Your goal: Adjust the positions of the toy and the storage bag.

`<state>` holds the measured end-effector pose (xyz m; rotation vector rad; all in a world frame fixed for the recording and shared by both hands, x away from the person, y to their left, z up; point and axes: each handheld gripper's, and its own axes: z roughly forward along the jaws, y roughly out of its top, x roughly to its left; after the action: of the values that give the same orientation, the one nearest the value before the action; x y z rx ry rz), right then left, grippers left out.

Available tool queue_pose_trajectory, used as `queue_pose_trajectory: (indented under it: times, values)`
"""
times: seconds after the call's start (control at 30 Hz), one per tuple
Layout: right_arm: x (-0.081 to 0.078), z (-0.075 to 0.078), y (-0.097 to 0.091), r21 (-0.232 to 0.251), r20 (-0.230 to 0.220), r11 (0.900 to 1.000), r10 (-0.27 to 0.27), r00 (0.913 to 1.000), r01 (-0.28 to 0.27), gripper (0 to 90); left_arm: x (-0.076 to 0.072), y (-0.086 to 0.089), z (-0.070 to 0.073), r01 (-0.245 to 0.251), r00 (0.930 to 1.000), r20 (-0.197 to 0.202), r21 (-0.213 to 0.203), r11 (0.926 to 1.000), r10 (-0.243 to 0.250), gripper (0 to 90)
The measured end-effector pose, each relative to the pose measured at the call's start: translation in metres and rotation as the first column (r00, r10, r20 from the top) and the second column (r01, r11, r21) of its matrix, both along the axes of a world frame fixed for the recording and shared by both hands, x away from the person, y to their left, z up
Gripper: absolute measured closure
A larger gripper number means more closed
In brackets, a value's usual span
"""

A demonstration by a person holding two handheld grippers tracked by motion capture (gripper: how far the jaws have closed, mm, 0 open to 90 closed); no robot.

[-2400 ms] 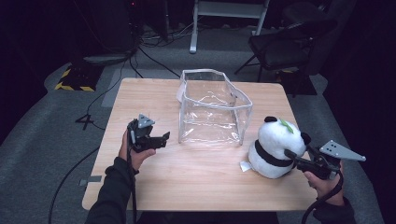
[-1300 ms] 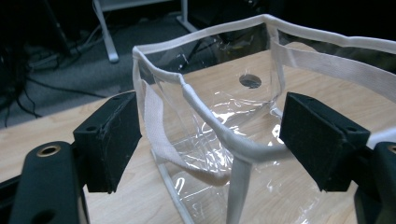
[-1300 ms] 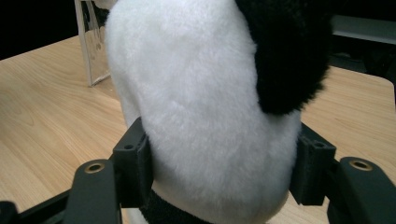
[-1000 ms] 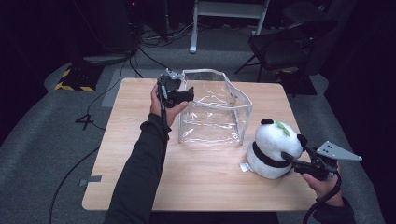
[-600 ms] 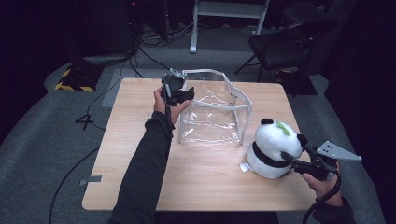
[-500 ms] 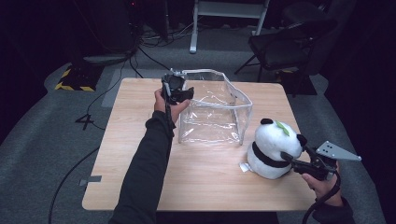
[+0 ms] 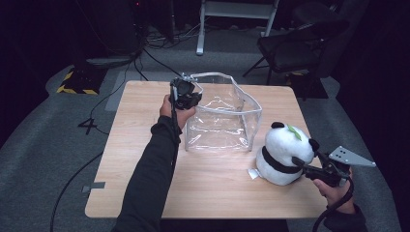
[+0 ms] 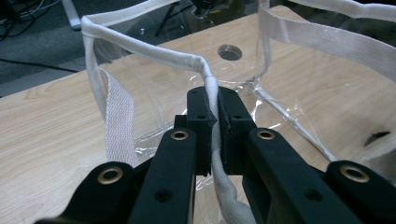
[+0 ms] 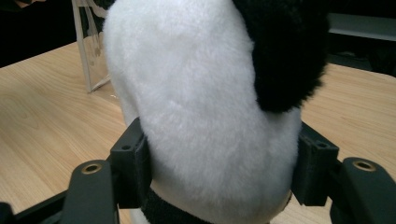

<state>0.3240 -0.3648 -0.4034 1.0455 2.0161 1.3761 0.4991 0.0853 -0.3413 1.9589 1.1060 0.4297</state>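
Left gripper (image 7: 187, 96): held at the near-left top corner of the clear bag (image 7: 222, 118); its 2 jaws have just been closing and are now clamped on the white trim (image 8: 212, 100) of the bag's rim, the cord being pinched flat between the pads.
Right gripper (image 7: 309, 170): held at the table's near-right corner, pointing left toward the table's middle; its 2 jaws are pressed against both flanks of the plush panda (image 7: 284, 152), the fur bulging between the pads (image 9: 135, 163).
Clear bag, position: stood upright on the wooden table (image 7: 145, 159), in the far half, just right of the left gripper and just left of the panda.
Clear bag, axis: long side is laid roughly left to right across the table; the open mouth is turned upward.
Clear bag, appearance: transparent plastic walls, edged in white woven trim; a white webbing strap (image 8: 116, 116) is seen running down 1 wall; wood grain is seen through the sides.
Plush panda, position: seated on the table near the right edge, close beside the bag's near-right corner.
Plush panda, axis: body is set upright, top slightly tilted away from the right gripper.
Plush panda, appearance: white rounded body, black ears, 1 black band around the lower body, 1 small green piece on top.
Surroundings: grey carpeted floor, a dark chair (image 7: 295, 48) beyond the table.
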Motion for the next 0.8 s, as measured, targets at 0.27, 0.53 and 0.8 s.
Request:
queue_pose_trajectory:
  times: [0.27,0.53,0.8]
  values:
    - [0.000,0.001,-0.001,0.004,-0.010,1.0000,-0.005,0.9999,0.005,35.2,-0.026,0.009,0.000,0.098,0.9952,0.008,-0.018,0.9951,-0.098,85.0]
    - [0.000,0.001,0.001,-0.002,-0.012,1.0000,-0.002,0.9999,0.002,35.2,-0.052,0.023,0.001,0.179,0.9838,0.002,-0.004,0.9838,-0.179,85.0]
    - [0.000,0.002,0.001,-0.002,-0.017,1.0000,-0.002,0.9999,0.002,35.1,-0.079,0.040,0.000,0.204,0.9790,0.010,-0.006,0.9790,-0.204,84.5]
